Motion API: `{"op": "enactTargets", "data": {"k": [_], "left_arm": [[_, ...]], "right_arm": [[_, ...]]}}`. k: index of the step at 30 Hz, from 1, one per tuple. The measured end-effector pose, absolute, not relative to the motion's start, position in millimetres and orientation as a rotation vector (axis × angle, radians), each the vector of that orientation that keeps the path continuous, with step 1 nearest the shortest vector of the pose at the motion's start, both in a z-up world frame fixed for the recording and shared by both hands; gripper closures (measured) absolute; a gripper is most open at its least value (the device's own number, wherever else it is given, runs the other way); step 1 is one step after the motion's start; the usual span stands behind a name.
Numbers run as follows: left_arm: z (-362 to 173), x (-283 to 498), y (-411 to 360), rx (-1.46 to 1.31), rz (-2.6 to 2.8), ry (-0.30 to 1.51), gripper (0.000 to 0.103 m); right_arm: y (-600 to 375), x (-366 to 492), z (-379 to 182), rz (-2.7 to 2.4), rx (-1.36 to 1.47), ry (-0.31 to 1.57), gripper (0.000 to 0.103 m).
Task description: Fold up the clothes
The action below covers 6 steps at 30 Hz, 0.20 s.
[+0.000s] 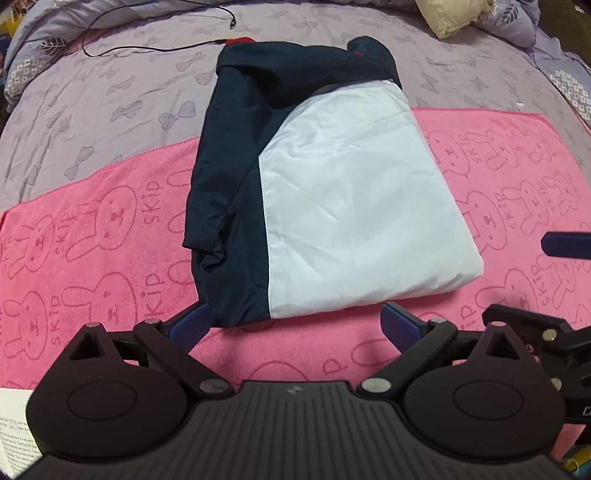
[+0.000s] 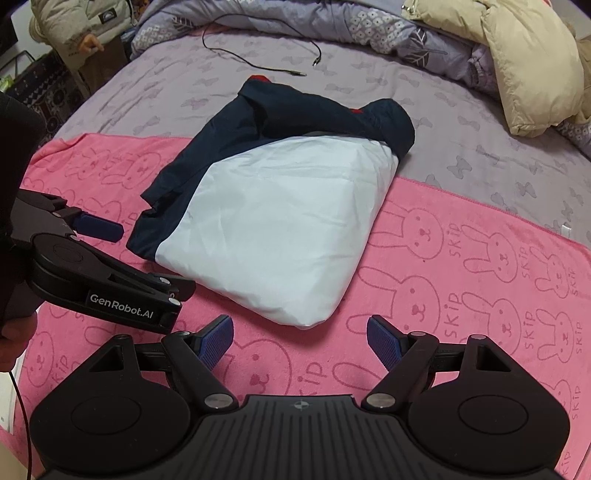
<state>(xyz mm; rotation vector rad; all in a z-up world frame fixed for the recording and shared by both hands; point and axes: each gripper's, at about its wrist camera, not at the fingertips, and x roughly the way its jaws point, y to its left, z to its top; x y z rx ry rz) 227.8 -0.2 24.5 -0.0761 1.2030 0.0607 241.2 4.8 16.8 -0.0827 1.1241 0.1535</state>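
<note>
A folded navy and pale blue garment (image 1: 325, 206) lies on a pink rabbit-print towel (image 1: 92, 258) on the bed. It also shows in the right wrist view (image 2: 273, 221). My left gripper (image 1: 295, 325) is open and empty, just in front of the garment's near edge; its left finger almost touches the navy part. It shows from the side in the right wrist view (image 2: 107, 254). My right gripper (image 2: 300, 336) is open and empty, hovering over the towel near the garment's pale corner. Its fingertip (image 1: 565, 243) shows at the right edge of the left wrist view.
The bed has a lilac bow-print sheet (image 1: 122, 103). A black cable (image 2: 258, 62) lies behind the garment. A beige puffy jacket (image 2: 524, 66) and a rumpled duvet (image 2: 369, 26) lie at the back. Printed paper (image 1: 14, 432) sits at the near left.
</note>
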Motion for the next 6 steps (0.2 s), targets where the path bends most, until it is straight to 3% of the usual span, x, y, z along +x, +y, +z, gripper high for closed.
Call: {"op": "enactTargets", "data": {"k": [6], "left_arm": [[28.0,225.8,1.6,-0.099,0.059,1.143,0.003]], "right_arm": [[3.6,241.2,13.0,0.150,-0.072,1.136,0.023]]}}
